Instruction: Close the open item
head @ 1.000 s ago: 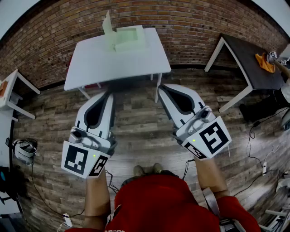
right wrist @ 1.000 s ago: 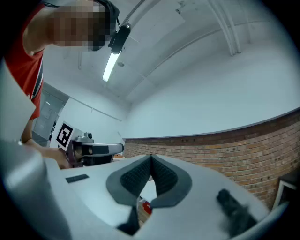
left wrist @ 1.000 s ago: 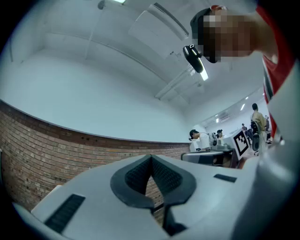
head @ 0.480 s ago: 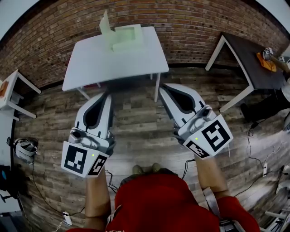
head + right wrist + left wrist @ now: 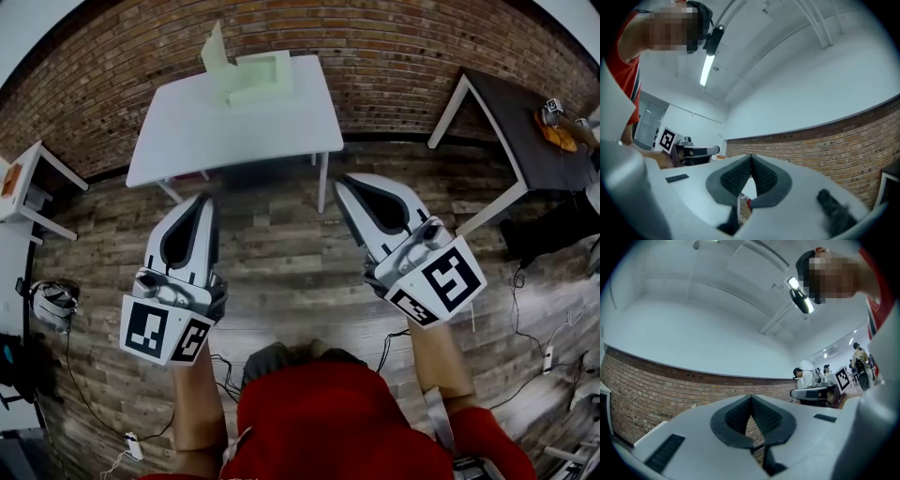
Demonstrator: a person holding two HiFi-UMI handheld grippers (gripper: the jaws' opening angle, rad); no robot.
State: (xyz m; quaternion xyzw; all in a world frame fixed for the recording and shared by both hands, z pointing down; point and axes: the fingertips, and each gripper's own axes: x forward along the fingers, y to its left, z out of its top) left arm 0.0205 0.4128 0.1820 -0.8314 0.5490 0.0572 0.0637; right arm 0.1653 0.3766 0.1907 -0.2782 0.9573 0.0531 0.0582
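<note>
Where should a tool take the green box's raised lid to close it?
Probably its free top edge, coming from the head view's left: the lid stands nearly upright at the left side of the green box, so pushing rightward should fold it down.

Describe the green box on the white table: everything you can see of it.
The box is pale green and matte; the material is too small to tell. It is shallow and rectangular, with a recessed inside. Its lid is open, standing near upright on the box's left side in the head view. The box sits toward the far edge of the white table, close to the brick wall. Only the table touches it.
</note>
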